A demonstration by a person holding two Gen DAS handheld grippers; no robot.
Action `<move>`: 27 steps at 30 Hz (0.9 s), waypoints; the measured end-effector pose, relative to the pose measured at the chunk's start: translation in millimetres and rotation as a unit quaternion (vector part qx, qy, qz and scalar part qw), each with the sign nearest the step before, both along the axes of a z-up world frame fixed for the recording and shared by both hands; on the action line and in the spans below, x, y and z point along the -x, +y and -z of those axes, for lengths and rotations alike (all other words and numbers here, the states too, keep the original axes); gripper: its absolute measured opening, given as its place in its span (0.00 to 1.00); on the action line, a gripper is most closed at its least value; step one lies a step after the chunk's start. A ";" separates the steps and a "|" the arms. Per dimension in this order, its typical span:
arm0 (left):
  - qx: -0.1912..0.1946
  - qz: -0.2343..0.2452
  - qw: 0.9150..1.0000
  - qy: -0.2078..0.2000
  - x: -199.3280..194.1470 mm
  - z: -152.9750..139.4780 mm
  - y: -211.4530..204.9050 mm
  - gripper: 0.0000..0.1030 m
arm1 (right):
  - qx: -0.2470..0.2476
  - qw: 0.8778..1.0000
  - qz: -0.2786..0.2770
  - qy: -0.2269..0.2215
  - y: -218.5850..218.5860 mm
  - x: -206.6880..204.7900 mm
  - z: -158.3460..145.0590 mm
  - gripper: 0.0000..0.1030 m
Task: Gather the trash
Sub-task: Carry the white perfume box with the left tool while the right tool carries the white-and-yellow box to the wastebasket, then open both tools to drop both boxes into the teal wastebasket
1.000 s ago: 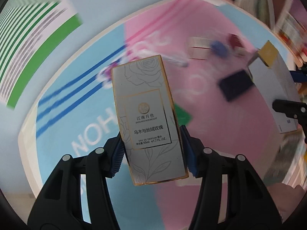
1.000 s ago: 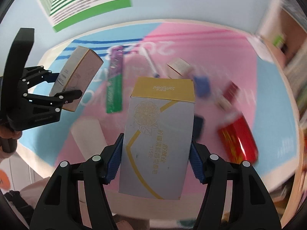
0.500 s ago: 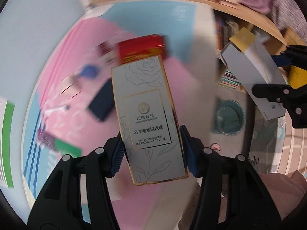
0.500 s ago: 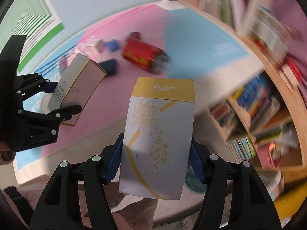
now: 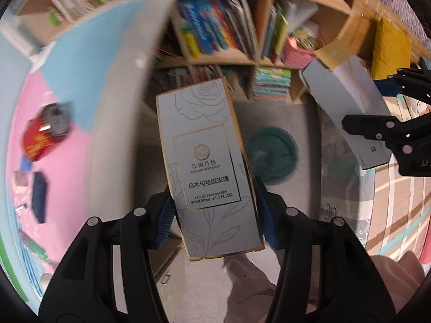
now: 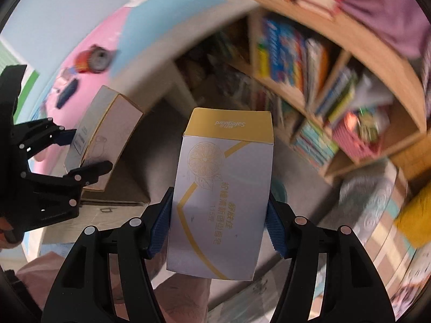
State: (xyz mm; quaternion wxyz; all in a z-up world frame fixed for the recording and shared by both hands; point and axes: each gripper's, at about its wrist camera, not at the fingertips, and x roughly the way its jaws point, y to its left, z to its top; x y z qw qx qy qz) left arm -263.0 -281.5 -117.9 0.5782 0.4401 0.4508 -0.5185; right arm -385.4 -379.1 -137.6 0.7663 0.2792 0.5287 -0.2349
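Here, perfume box [image 5: 207, 167] lengthwise in clamped left fingers [image 5: 163, 219], soap box [image 6: 223, 196] likewise in right fingers [image 6: 274, 228]

**Blur, cut-offs and blocked sightlines**

The wooden bookshelf [image 5: 242, 35] smears with motion, so the spines of its colourful books [image 6: 293, 53] can't be read. The red cylindrical can [image 5: 44, 134] on the pink and blue tabletop [image 5: 67, 94] is a blur too, label illegible. The round teal object [image 5: 274, 156] on the grey floor sits half hidden behind the grey rose-printed perfume box [image 5: 207, 167]. The yellow cushion [image 6: 416, 215] runs off the right edge.
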 end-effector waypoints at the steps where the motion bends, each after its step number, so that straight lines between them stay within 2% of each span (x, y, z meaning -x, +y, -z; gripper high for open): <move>1: -0.011 0.001 1.000 0.005 7.1 8.4 -6.9 0.50 | -0.010 1.000 0.009 -0.001 -5.4 8.5 7.3 0.61; 7: -0.056 0.043 0.997 0.012 49.5 66.7 -41.3 0.50 | -0.054 0.997 0.053 0.009 -31.6 52.7 57.7 0.61; 10: -0.086 0.048 0.994 0.042 59.7 102.4 -55.7 0.50 | -0.077 0.995 0.067 0.010 -42.4 64.1 84.6 0.61; 14: -0.115 0.054 0.990 0.057 72.0 140.7 -71.4 0.50 | -0.107 0.991 0.084 0.012 -54.5 72.2 122.6 0.61; 17: -0.139 0.050 0.984 0.099 74.8 166.1 -82.6 0.50 | -0.137 0.986 0.099 0.012 -61.5 76.6 152.1 0.61; 18: -0.145 0.055 0.983 0.103 77.1 173.4 -87.4 0.50 | -0.150 0.983 0.105 0.009 -63.4 78.8 162.0 0.61; 27: -0.183 0.085 0.976 0.084 95.3 219.7 -102.1 0.50 | -0.207 0.966 0.152 0.014 -82.5 91.3 226.1 0.61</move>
